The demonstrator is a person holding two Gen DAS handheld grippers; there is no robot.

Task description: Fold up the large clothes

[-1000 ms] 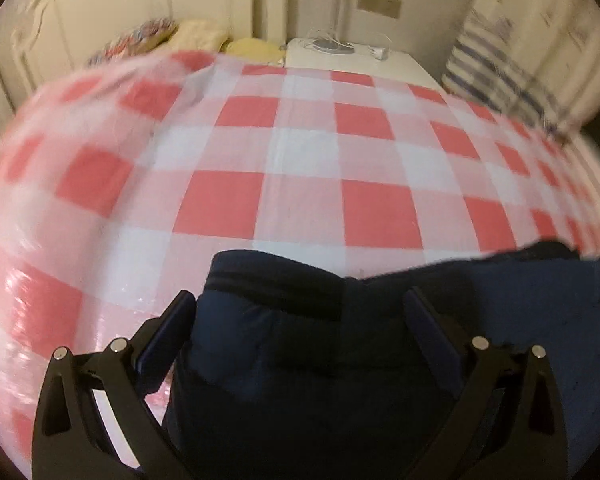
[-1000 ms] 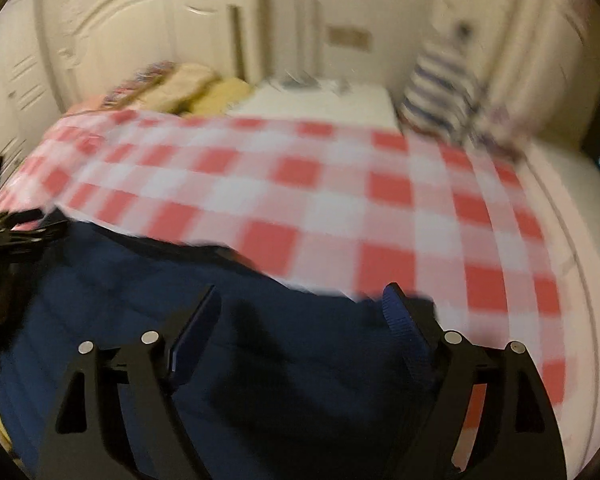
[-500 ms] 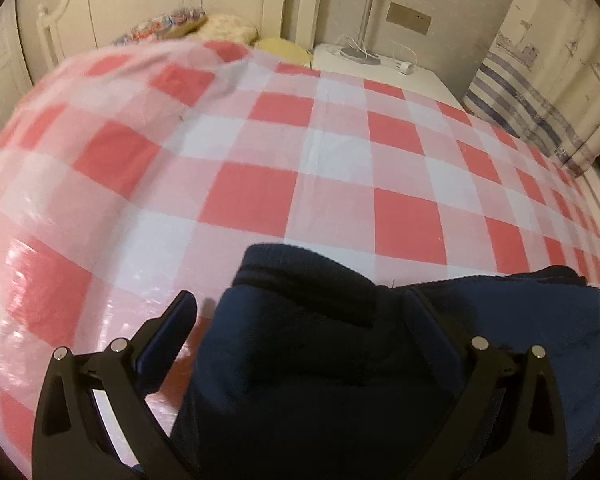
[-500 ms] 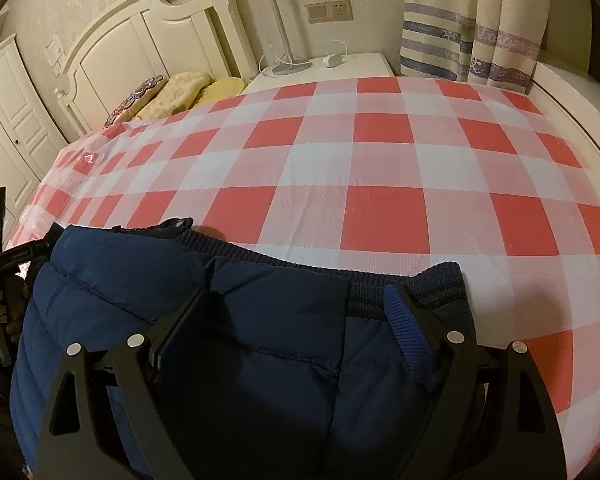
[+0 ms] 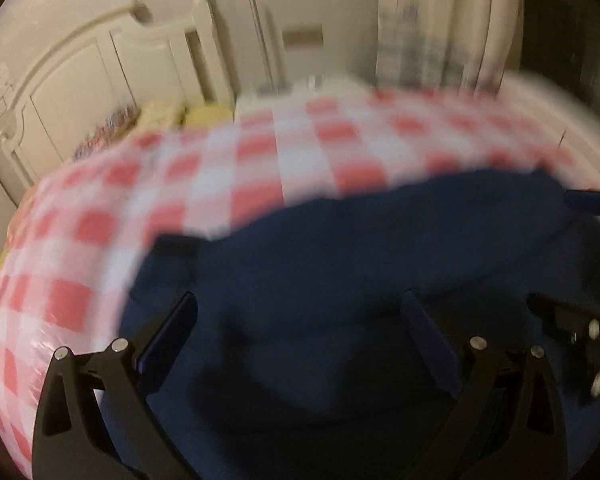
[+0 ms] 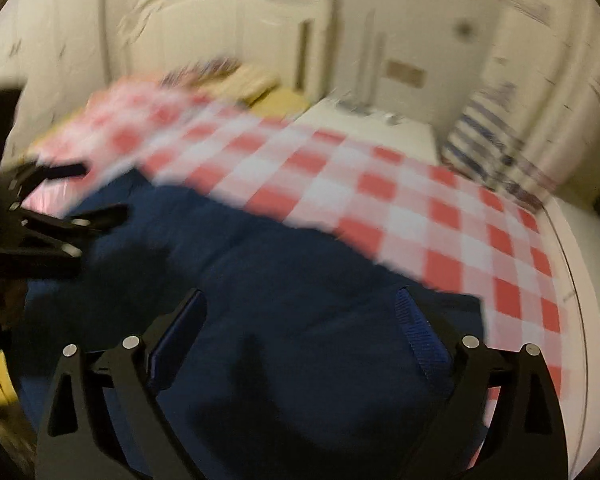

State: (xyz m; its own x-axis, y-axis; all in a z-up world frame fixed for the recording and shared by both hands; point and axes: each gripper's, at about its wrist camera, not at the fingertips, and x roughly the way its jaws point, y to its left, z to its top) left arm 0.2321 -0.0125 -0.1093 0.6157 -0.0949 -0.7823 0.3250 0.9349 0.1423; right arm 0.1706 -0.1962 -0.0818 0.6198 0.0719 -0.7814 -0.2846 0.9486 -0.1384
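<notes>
Now the navy padded garment (image 6: 300,300) lies bunched on the checked bed (image 6: 420,200), no neat fold showing; right gripper (image 6: 300,320) just widened, left gripper (image 5: 300,324) spread, both over it, gripping nothing.

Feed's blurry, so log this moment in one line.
left gripper: open | right gripper: open, opening | navy garment: on checked cover

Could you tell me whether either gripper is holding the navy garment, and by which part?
Neither: the left gripper and right gripper stand open over the navy garment.
</notes>
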